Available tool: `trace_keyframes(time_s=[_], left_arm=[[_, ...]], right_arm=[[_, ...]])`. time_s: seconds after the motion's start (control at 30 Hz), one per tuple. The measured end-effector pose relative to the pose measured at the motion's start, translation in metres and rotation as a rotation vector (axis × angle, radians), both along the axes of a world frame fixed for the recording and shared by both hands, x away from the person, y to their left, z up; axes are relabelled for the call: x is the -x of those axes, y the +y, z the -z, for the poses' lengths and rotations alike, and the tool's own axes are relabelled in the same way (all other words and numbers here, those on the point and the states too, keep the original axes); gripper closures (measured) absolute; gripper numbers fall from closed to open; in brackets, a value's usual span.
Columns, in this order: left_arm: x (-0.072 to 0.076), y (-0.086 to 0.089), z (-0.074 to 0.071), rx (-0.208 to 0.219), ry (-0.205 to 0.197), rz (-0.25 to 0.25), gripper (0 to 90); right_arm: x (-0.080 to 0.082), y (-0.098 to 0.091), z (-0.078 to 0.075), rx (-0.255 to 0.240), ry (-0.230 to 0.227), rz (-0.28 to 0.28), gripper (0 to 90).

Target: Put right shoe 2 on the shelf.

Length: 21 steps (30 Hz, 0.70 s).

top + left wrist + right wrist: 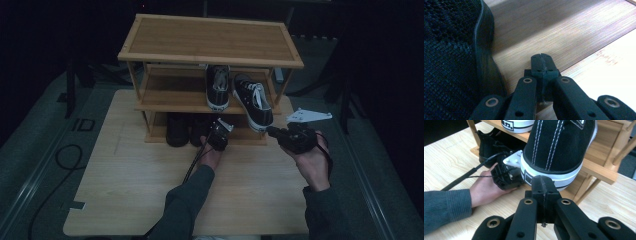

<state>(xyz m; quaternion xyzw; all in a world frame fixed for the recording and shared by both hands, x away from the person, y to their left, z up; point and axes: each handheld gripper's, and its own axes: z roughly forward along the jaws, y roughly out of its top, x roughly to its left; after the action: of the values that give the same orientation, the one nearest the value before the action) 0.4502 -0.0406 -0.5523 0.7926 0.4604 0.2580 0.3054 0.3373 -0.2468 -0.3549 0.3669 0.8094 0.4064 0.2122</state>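
Observation:
A wooden shoe rack (210, 40) stands on the table. Two black sneakers with white soles sit on its middle shelf, the left sneaker (218, 85) fully on. The right sneaker (254, 102) (556, 147) overhangs the front edge heel-first. My right gripper (272, 132) (543, 185) is shut and empty, its tips right at that heel's white band; I cannot tell if they touch. My left gripper (218, 136) (541, 62) is also shut and empty, low over the bottom shelf (554, 30). It lies beside a black mesh shoe (449, 65).
Dark shoes (177, 129) stand on the bottom shelf, left of my left gripper. The pale table (135, 180) stretches wide in front of the rack. A cable (65, 160) loops on the floor at the left. Rack legs (594, 185) rise right of the sneaker's heel.

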Motion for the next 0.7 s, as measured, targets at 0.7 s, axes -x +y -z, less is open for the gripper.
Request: trace_keyframes(time_s=[0.7], left_arm=[[0.0, 0.0, 0.0, 0.002, 0.005, 0.003, 90.0]], right_arm=[[-0.013, 0.019, 0.003, -0.023, -0.002, -0.029, 90.0]])
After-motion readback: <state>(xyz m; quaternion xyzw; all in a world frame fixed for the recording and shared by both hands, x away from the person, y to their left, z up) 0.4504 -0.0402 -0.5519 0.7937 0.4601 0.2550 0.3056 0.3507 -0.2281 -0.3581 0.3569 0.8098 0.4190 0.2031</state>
